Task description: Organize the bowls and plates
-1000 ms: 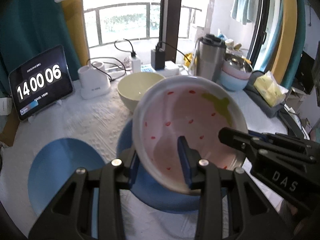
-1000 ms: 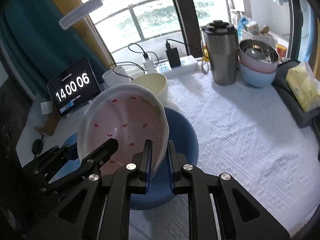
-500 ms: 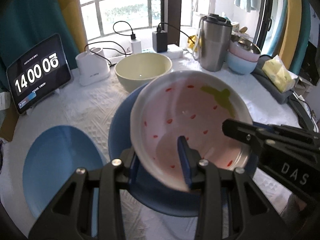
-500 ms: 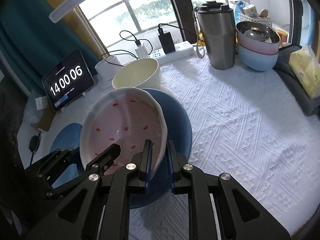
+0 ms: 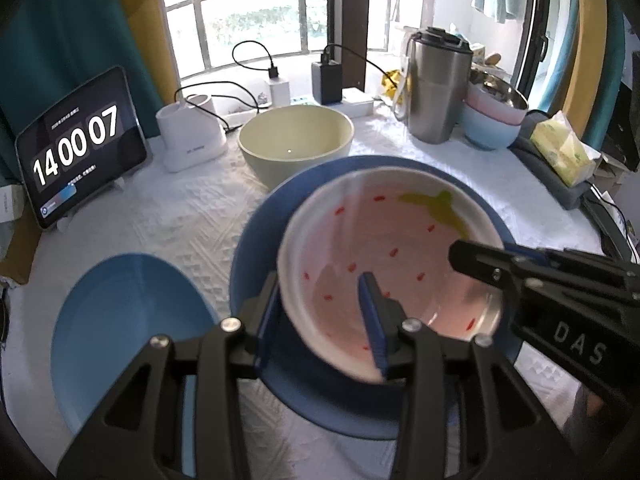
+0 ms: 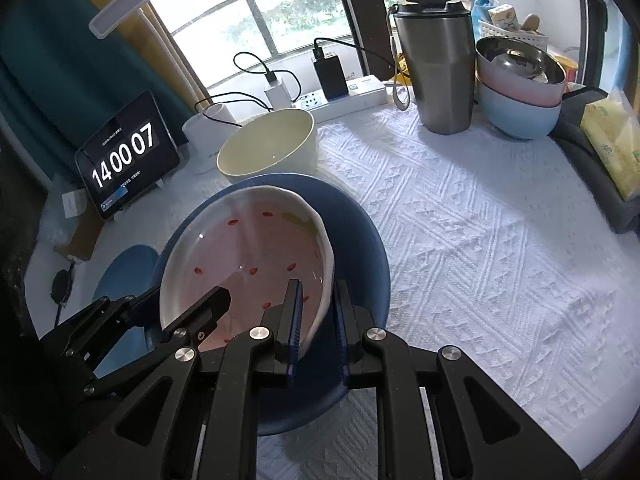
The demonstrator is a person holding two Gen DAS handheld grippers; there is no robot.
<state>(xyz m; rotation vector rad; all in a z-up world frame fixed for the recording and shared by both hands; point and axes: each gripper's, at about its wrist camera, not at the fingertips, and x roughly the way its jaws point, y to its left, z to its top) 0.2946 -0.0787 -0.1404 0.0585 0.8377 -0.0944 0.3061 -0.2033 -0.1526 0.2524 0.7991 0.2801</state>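
A pink strawberry-pattern bowl (image 5: 400, 256) (image 6: 248, 256) is held tilted just over a dark blue plate (image 5: 256, 248) (image 6: 356, 240). My left gripper (image 5: 320, 312) is shut on the bowl's near-left rim. My right gripper (image 6: 318, 312) is shut on its right rim and shows in the left wrist view (image 5: 500, 264). A light blue plate (image 5: 120, 320) (image 6: 128, 268) lies to the left. A cream bowl (image 5: 296, 140) (image 6: 268, 148) stands behind the dark plate.
At the back stand a tablet clock (image 5: 80, 144), a white charger base (image 5: 188, 136), a power strip (image 6: 348, 92), a steel tumbler (image 6: 436, 64) and stacked bowls (image 6: 520, 92). A tissue pack (image 5: 560, 152) lies at the right. A white textured cloth (image 6: 480, 240) covers the table.
Both grippers have lowered the pink bowl toward the dark blue plate. The bowl now sits lower and flatter over the plate's middle.
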